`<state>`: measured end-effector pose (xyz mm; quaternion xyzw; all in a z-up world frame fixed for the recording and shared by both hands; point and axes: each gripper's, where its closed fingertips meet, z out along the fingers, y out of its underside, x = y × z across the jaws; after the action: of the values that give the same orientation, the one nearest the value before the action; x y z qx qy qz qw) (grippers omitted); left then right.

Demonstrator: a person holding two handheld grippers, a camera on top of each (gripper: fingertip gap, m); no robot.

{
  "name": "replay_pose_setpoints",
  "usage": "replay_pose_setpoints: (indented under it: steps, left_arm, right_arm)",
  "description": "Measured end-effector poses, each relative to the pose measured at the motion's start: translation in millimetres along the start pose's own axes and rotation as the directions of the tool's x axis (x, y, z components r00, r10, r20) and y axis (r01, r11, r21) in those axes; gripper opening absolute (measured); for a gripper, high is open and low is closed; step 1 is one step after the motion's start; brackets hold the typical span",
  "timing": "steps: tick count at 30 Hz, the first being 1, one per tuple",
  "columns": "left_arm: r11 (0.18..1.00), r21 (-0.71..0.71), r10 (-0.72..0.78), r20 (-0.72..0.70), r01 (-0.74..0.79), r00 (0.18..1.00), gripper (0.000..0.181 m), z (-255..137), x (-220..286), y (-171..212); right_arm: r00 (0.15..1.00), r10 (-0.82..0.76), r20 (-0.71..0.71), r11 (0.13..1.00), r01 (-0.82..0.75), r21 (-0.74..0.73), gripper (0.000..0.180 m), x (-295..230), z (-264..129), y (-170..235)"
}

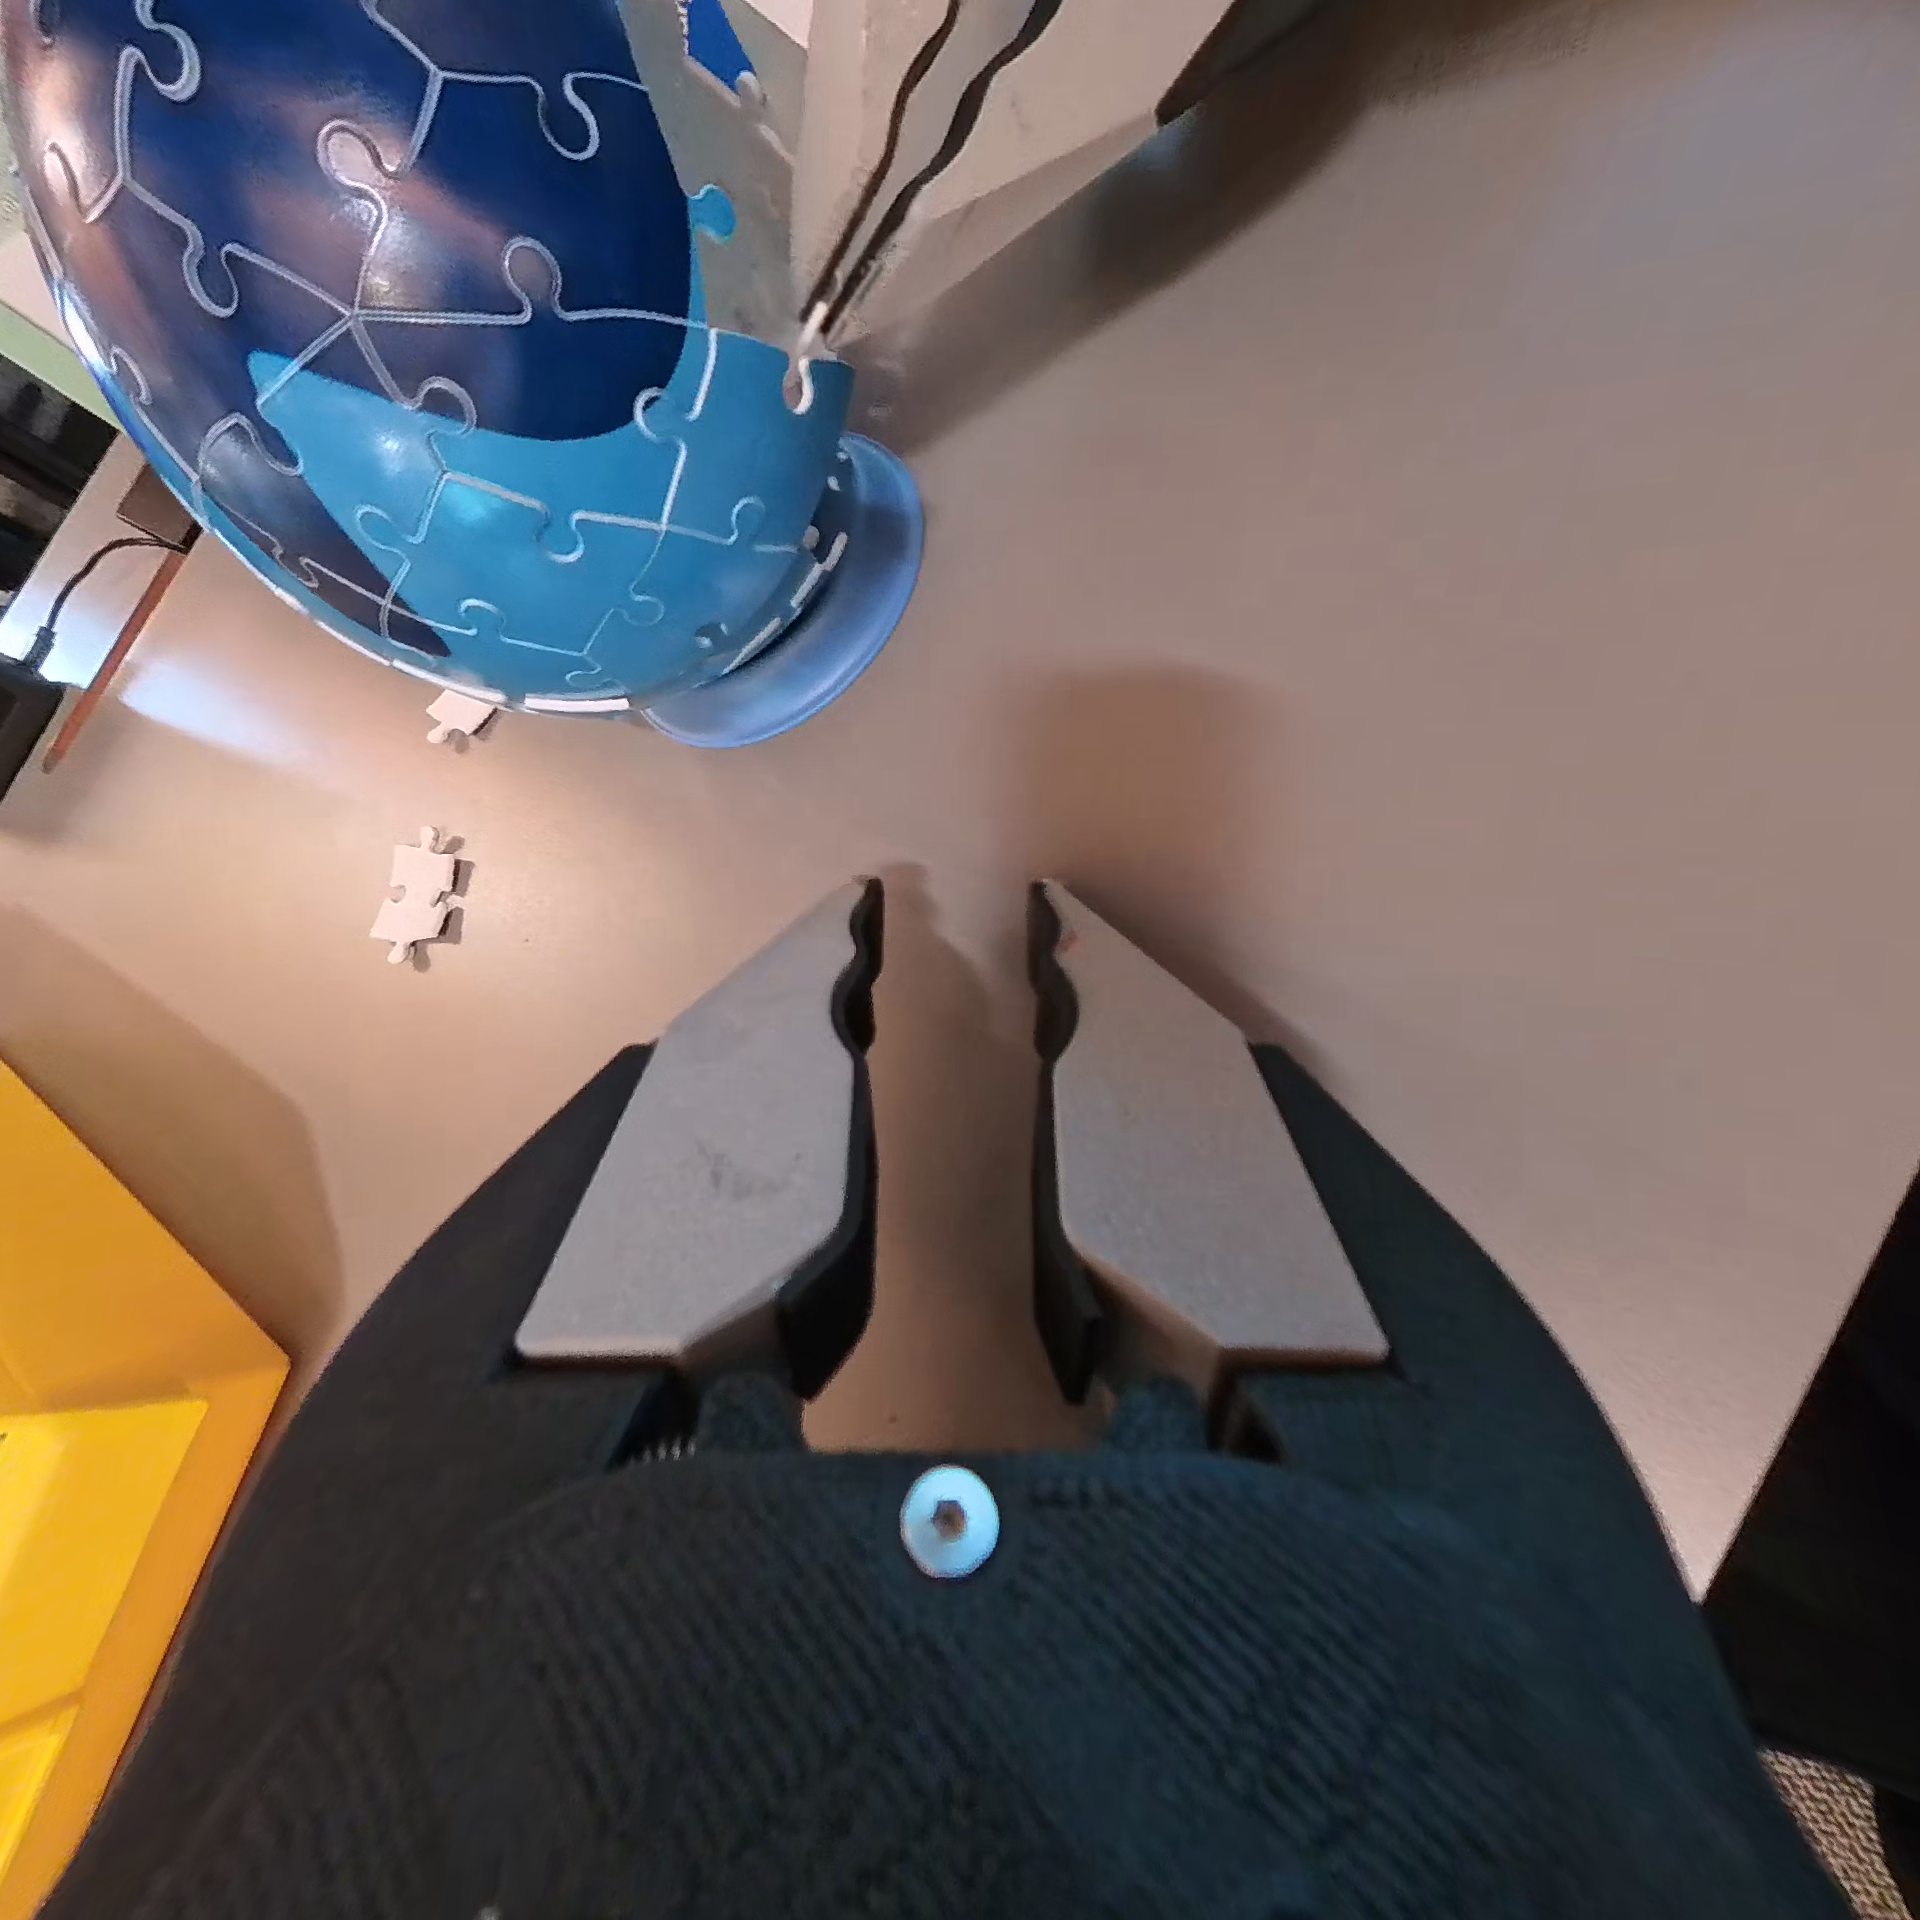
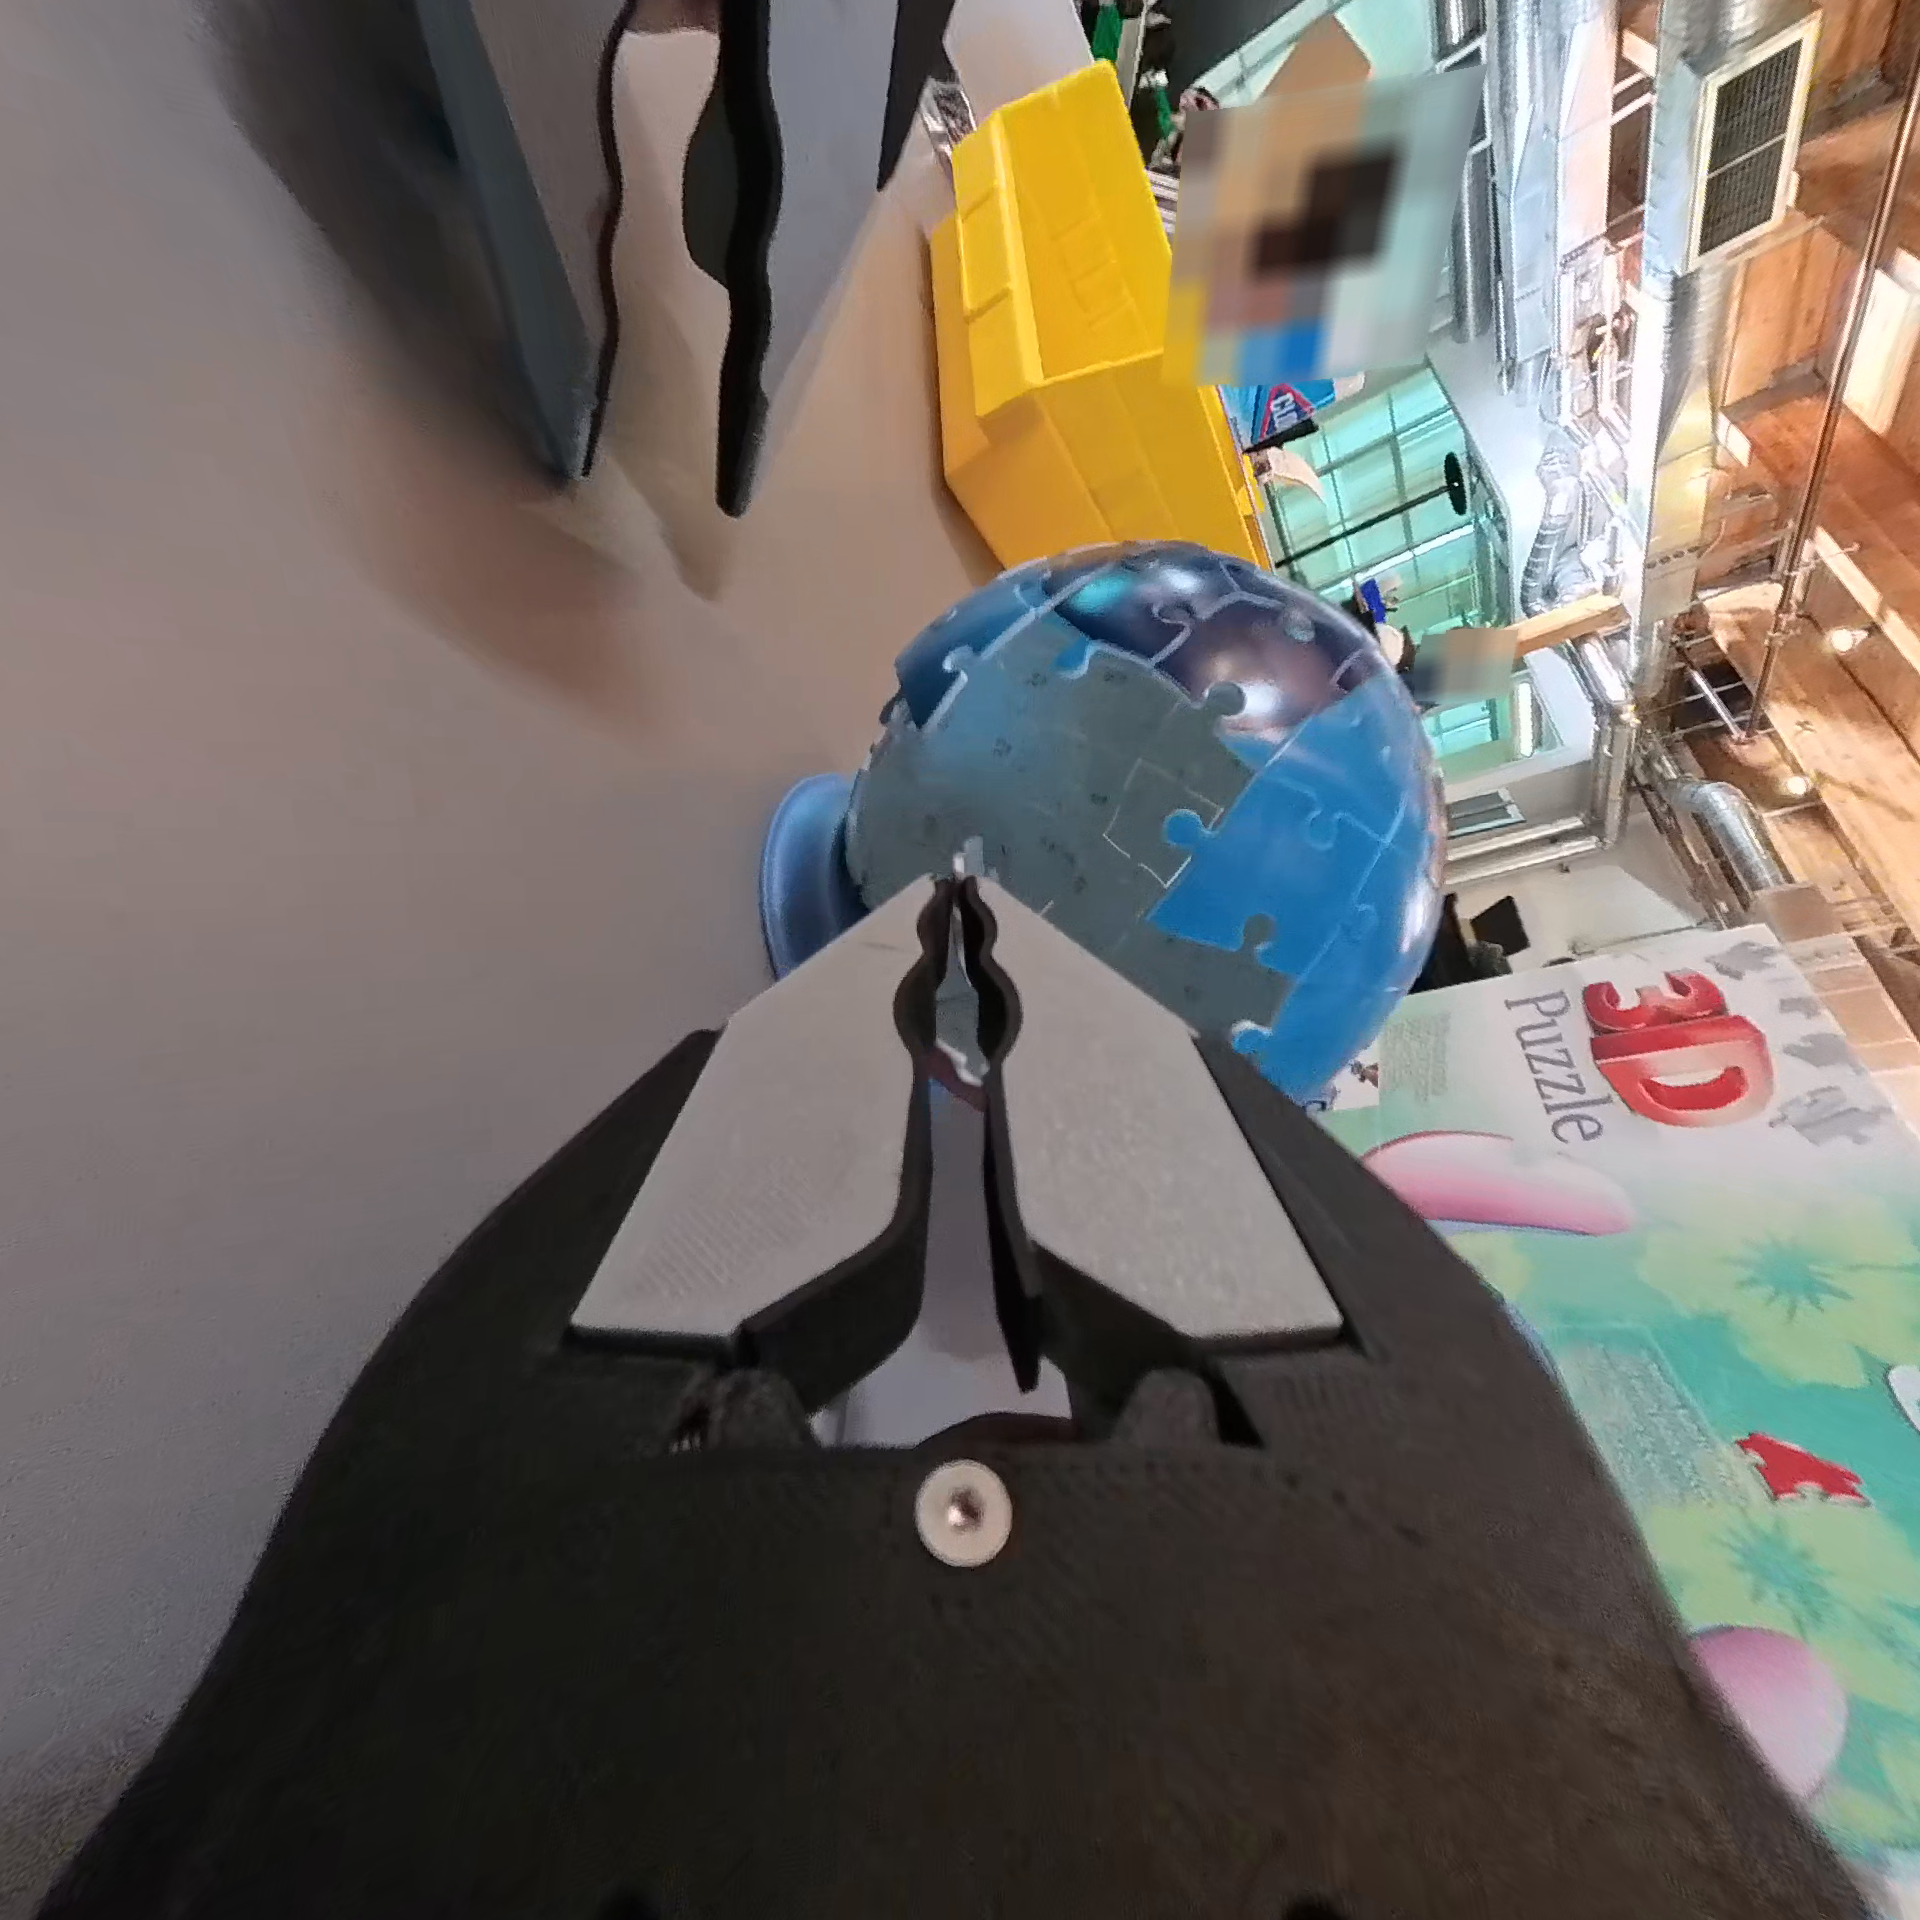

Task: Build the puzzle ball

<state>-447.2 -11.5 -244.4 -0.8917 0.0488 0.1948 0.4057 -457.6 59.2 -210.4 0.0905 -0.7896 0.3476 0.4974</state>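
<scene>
The blue puzzle ball point(image 1: 416, 343) sits tilted on a blue ring stand point(image 1: 831, 623) on the tan table; it has an open gap showing the grey inside of its pieces point(image 2: 1081, 810). My right gripper point(image 2: 961, 894) is shut on a thin puzzle piece point(image 2: 971, 860), held at the rim of the gap near the stand point(image 2: 810, 862). In the left wrist view it comes in from the top point(image 1: 821, 312). My left gripper point(image 1: 956, 904) is open and empty, low over the bare table, apart from the ball. It also shows in the right wrist view point(image 2: 665, 488).
Two loose white-backed pieces lie on the table, one beside the ball point(image 1: 457, 717) and one farther out point(image 1: 416, 894). A yellow bin point(image 2: 1081, 343) stands behind the ball. The printed puzzle box point(image 2: 1662, 1299) lies to the ball's right. Table edge at right point(image 1: 1808, 1351).
</scene>
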Motion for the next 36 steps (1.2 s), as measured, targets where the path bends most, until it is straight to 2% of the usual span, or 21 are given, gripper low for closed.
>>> replay_pose_setpoints:
  steps: [5,9,14,18,22,31,36]
  left_arm:
    - [1.000,0.003,0.011,0.008,-0.011,1.000,0.026,-1,0,-1]
    - [0.998,0.029,0.047,0.078,-0.049,0.996,0.037,-3,-3,-6]
    - [0.989,0.118,0.082,0.017,-0.083,0.997,0.038,2,20,-36]
    - [0.990,0.107,0.090,0.000,-0.089,0.996,0.042,7,25,-37]
    - [0.982,0.186,0.052,-0.054,-0.041,0.997,0.041,5,23,-49]
    - [0.964,0.265,0.024,-0.186,0.026,0.982,0.047,-4,35,-61]
    - [0.948,0.310,0.002,-0.239,0.075,0.971,0.047,-12,37,-67]
  right_arm:
    - [0.999,0.041,-0.004,0.999,-0.041,0.002,0.000,-1,-6,-5]
    - [0.985,0.164,0.061,0.984,-0.167,0.057,0.000,-8,-23,-24]
    - [0.935,0.281,0.216,0.933,-0.319,0.166,0.000,-16,-52,-61]
    - [0.877,0.364,0.315,0.883,-0.432,0.182,0.000,-16,-57,-74]
    - [0.795,0.403,0.453,0.823,-0.532,0.201,0.000,-22,-66,-87]
    - [0.755,0.430,0.495,0.757,-0.600,0.257,0.000,-9,-69,-111]
    - [0.778,0.412,0.474,0.752,-0.584,0.304,0.000,-4,-66,-118]
